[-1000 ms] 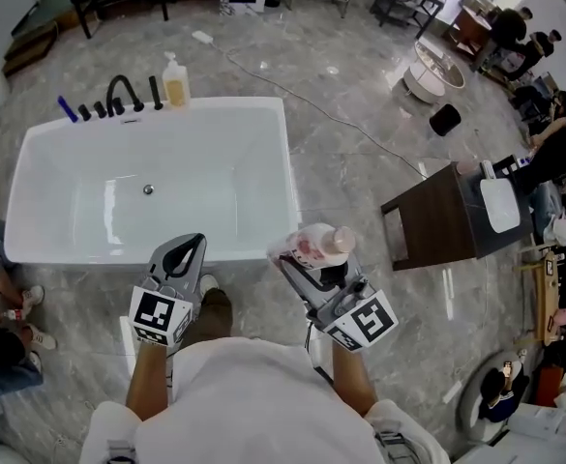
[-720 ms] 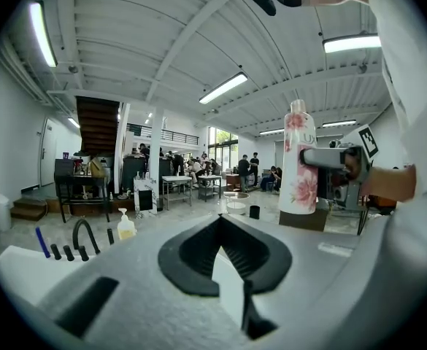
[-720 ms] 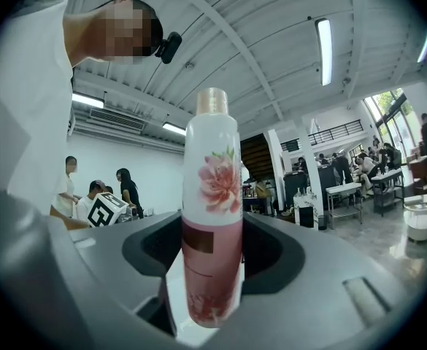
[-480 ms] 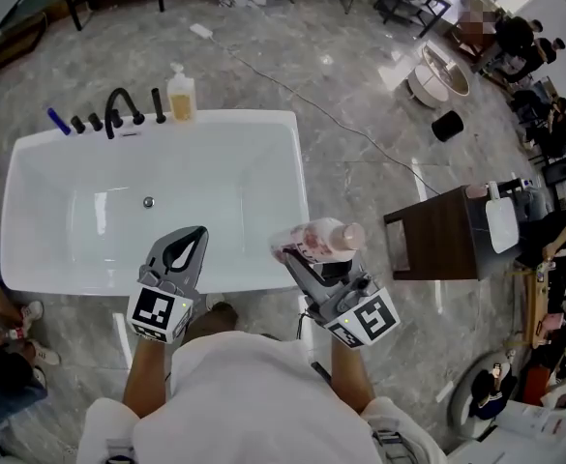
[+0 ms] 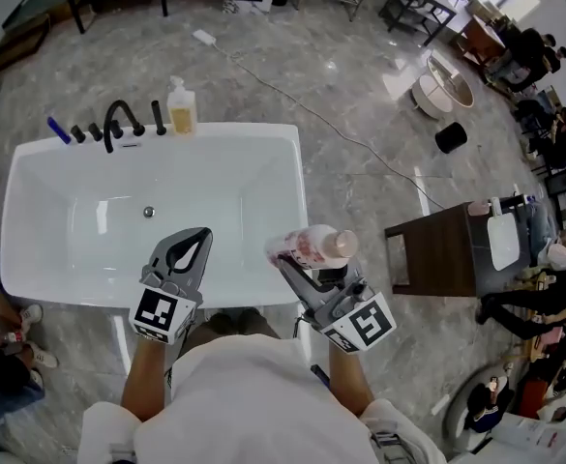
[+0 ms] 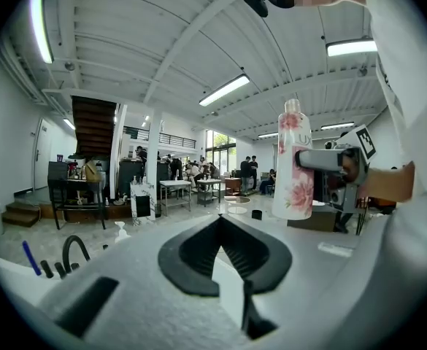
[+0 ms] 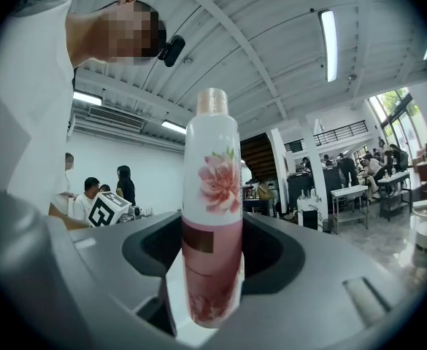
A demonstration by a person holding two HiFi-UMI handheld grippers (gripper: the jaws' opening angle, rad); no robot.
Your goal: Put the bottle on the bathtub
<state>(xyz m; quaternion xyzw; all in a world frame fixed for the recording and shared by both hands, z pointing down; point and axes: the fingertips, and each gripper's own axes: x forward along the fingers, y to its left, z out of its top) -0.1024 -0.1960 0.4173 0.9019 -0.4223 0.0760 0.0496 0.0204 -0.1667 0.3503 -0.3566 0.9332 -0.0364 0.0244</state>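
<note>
A white and pink bottle with a flower print and a pink cap is clamped in my right gripper; it lies tilted over the bathtub's near right corner. The same bottle fills the middle of the right gripper view between the jaws, and the bottle shows at the right of the left gripper view. The white bathtub spreads across the left half of the head view. My left gripper is shut with nothing in it, over the tub's near rim; its jaws meet in the left gripper view.
Black taps, a yellow soap dispenser and a blue item stand on the tub's far ledge. A dark wooden cabinet stands to the right. A cable runs over the marble floor. People stand at the edges.
The person has stepped closer to the bathtub, so both grippers now hang over its near rim. The bottle stays held in the right gripper.
</note>
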